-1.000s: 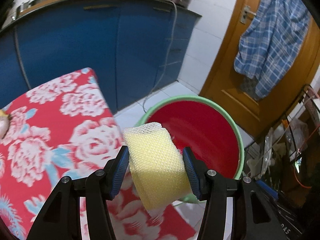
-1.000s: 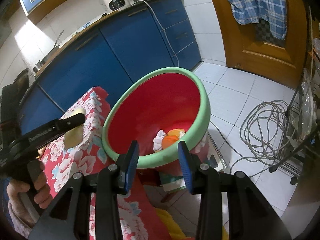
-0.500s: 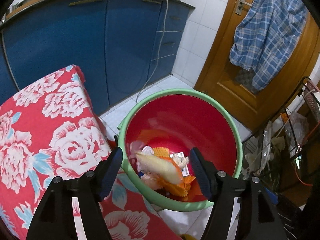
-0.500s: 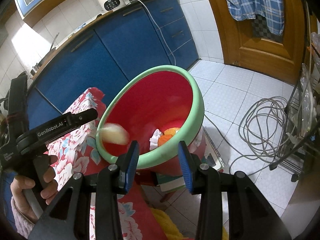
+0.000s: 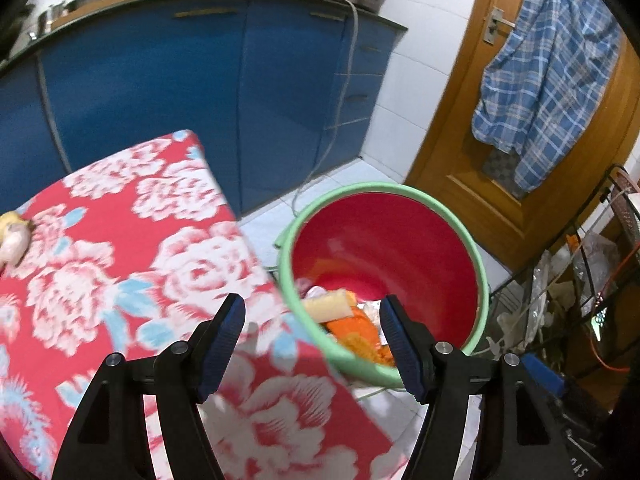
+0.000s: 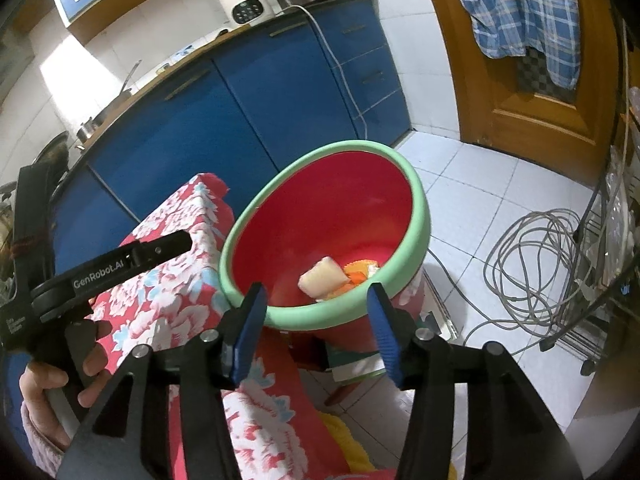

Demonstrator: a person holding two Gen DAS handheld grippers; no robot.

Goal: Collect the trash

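- Left wrist view shows the left gripper (image 5: 312,330) with its blue-padded jaws standing apart and nothing between them; they have just been opening
- The pale yellow foam-net piece of trash (image 5: 329,306) lies inside the red plastic bucket with the green rim (image 5: 482,280), on top of orange peel and small white scraps near the bottom
- The right gripper (image 6: 316,320) is also open and empty, its jaws have just been opening too; it hangs just above the near side of the bucket rim
- One more piece, a pale yellowish-white lump (image 5: 14,234), lies at the far left edge of the table with the red cloth of white flowers (image 5: 120,248), well apart from both grippers; I judge it is the next thing to collect, and what it is I cannot tell
- Risk: the lump looks soft and irregular, so a grip at its edge can let it slip out on the way to the bucket
- Risk: the bucket seems to stand raised on something beside the table, so a push of the right gripper against the rim can tip it
- Risk: the cloth is loose, and a low finger can catch and drag it
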